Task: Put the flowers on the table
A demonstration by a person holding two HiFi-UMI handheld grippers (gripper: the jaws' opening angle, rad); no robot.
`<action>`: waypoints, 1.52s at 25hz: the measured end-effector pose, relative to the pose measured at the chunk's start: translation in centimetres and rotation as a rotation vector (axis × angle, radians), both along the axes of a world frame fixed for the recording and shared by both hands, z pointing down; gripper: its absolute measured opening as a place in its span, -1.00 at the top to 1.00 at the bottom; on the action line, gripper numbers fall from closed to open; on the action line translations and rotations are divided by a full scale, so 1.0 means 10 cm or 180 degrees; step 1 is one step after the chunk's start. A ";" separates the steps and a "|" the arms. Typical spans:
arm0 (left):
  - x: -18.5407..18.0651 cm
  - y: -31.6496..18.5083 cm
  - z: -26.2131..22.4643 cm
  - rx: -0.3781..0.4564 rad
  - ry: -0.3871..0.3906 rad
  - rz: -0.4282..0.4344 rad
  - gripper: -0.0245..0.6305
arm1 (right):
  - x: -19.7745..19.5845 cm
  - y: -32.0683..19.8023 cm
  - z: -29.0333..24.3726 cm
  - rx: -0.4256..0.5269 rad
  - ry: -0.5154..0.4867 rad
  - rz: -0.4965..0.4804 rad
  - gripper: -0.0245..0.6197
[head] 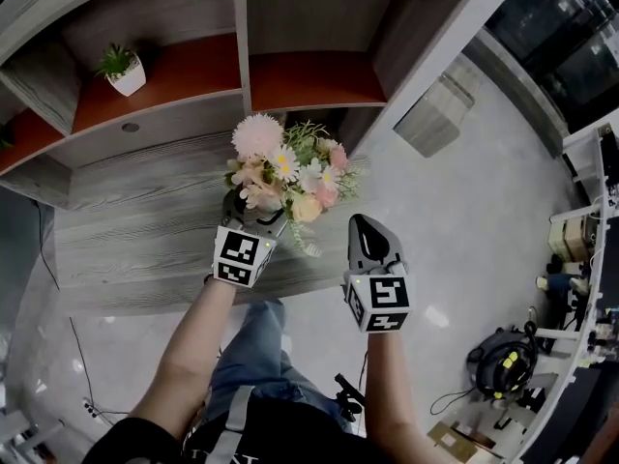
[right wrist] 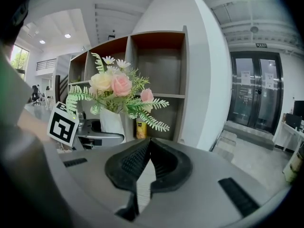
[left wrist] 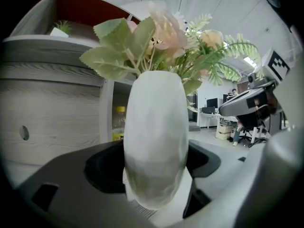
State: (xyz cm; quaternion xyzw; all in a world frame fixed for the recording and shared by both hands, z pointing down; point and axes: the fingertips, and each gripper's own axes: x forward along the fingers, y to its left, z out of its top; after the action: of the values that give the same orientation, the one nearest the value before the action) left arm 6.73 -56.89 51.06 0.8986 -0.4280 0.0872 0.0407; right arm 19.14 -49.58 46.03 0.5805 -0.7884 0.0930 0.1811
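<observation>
A bunch of pink, white and peach flowers (head: 285, 167) stands in a white vase (left wrist: 156, 137), held upright in the air. My left gripper (head: 253, 222) is shut on the vase, with its dark pads (left wrist: 102, 170) against both sides. The vase hangs over the front edge of the grey wooden table (head: 145, 220). In the right gripper view the flowers (right wrist: 116, 87) and vase (right wrist: 113, 120) show to the left. My right gripper (head: 366, 222) is to the right of the bouquet and apart from it. Its jaws (right wrist: 148, 144) are shut with nothing between them.
A grey shelf unit with red-brown boards rises behind the table. A small potted plant (head: 121, 68) stands on one board at the upper left. A yellow-capped bottle (right wrist: 139, 127) sits in a lower compartment. White floor and office clutter (head: 503, 361) lie to the right.
</observation>
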 end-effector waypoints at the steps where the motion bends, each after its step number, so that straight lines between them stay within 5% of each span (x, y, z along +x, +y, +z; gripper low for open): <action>1: 0.01 -0.01 0.05 -0.0024 -0.0002 0.0022 -0.19 | -0.01 0.01 0.03 -0.0021 0.0017 -0.0007 0.88; 27: 0.08 -0.11 0.44 -0.0004 -0.0043 0.0260 -0.20 | -0.12 -0.09 0.32 -0.0113 0.0152 0.0010 0.88; 38: -0.07 -0.02 0.54 -0.0157 -0.0048 0.0014 -0.36 | -0.04 0.12 0.31 -0.0087 0.0087 0.0092 0.88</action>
State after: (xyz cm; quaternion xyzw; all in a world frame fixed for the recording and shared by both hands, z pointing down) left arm 6.02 -57.11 56.43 0.8976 -0.4240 0.1046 0.0594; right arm 18.78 -48.42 49.11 0.5904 -0.7761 0.0986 0.1984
